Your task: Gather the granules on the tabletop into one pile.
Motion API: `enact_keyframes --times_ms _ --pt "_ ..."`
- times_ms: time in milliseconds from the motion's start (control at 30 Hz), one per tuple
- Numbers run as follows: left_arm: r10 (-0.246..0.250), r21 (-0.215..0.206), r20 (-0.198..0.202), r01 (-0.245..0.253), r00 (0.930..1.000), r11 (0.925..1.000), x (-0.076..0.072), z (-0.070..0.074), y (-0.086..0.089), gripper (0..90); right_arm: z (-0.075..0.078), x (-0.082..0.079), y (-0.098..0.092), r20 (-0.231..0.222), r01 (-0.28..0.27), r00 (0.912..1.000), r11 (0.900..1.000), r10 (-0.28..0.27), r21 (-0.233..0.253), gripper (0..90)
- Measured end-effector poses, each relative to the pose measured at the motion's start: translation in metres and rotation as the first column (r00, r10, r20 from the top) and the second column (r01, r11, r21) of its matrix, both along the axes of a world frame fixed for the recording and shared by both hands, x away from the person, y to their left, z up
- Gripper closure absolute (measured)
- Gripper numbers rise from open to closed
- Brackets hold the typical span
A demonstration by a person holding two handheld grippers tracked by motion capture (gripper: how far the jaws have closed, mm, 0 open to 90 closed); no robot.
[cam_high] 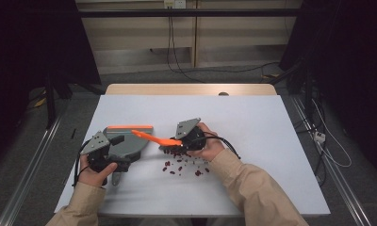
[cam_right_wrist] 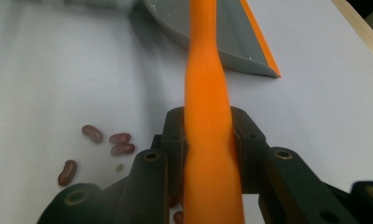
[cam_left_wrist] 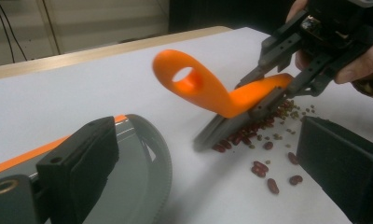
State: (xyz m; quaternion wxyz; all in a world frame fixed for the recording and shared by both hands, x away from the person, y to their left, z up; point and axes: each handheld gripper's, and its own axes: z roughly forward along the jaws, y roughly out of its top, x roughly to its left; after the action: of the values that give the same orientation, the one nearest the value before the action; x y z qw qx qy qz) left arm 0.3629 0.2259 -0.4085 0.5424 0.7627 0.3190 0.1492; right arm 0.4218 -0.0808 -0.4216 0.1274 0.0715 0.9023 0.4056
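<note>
Orange brush handle (cam_right_wrist: 211, 154) fills the foreground of the right gripper view, clamped between the two black jaws of the right tongs (cam_right_wrist: 208, 135), which are clenched on it from both sides. In the left gripper view the brush (cam_left_wrist: 222, 95) stands tilted, its handle loop raised toward the dustpan and its grey bristle strip down on the bench (cam_high: 252, 117) among the beans. Red kidney beans (cam_high: 179, 167) lie scattered on the white bench surface just below and beside the brush head; smaller pale grains lie mixed among them in the left gripper view.

Left tongs (cam_high: 104, 153) hold the grey dustpan (cam_high: 127, 141) at its handle end; the dustpan lies flat on the bench with its orange-edged lip (cam_high: 130, 127) on the far side. In the left gripper view the jaws stand well apart, one over the dustpan rim, so whether the grip is tight cannot be told. Dustpan and bean scatter are near each other but apart.
</note>
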Motion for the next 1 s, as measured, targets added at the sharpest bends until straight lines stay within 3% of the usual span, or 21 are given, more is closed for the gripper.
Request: enact_keyframes --times_ms 133,267,400,500,533,567,733,1000 --pt "-0.003 -0.001 -0.002 0.003 1.0 1.0 0.0 0.0 -0.001 5.7 0.006 -0.002 -0.005 0.008 0.005 1.0 1.0 -0.006 0.028 71.0" --pt "-0.003 -0.003 -0.002 0.003 1.0 1.0 0.001 0.0 -0.001 5.7 0.009 0.006 -0.01 0.024 0.032 0.9992 0.998 -0.033 0.052 71.0" --pt "-0.003 0.001 -0.004 0.003 1.0 1.0 0.001 -0.001 -0.001 5.7 0.005 0.02 -0.014 0.022 0.066 0.9975 0.996 -0.068 0.054 71.0" --pt "-0.004 0.003 -0.004 0.004 1.0 1.0 0.001 -0.001 -0.001 5.7 -0.003 0.029 -0.014 0.027 0.086 0.9959 0.996 -0.086 0.03 71.0" --pt "-0.005 0.002 -0.005 0.005 1.0 1.0 0.001 -0.001 -0.001 5.7 -0.006 0.031 -0.014 0.012 0.086 0.9962 0.995 -0.086 0.047 71.0" --pt "-0.005 0.004 -0.003 0.005 1.0 1.0 0.001 -0.001 -0.001 5.7 -0.006 0.03 -0.014 -0.004 0.085 0.9964 0.995 -0.085 0.061 71.0" --pt "-0.002 0.001 -0.003 0.002 1.0 1.0 0.002 -0.001 0.0 5.7 -0.004 0.019 -0.01 0.002 0.071 0.9975 0.997 -0.071 0.021 70.9" --pt "-0.005 0.008 -0.002 0.005 1.0 1.0 0.002 -0.002 0.0 5.7 -0.003 0.009 -0.009 -0.018 0.089 0.9959 0.995 -0.088 0.048 71.0"
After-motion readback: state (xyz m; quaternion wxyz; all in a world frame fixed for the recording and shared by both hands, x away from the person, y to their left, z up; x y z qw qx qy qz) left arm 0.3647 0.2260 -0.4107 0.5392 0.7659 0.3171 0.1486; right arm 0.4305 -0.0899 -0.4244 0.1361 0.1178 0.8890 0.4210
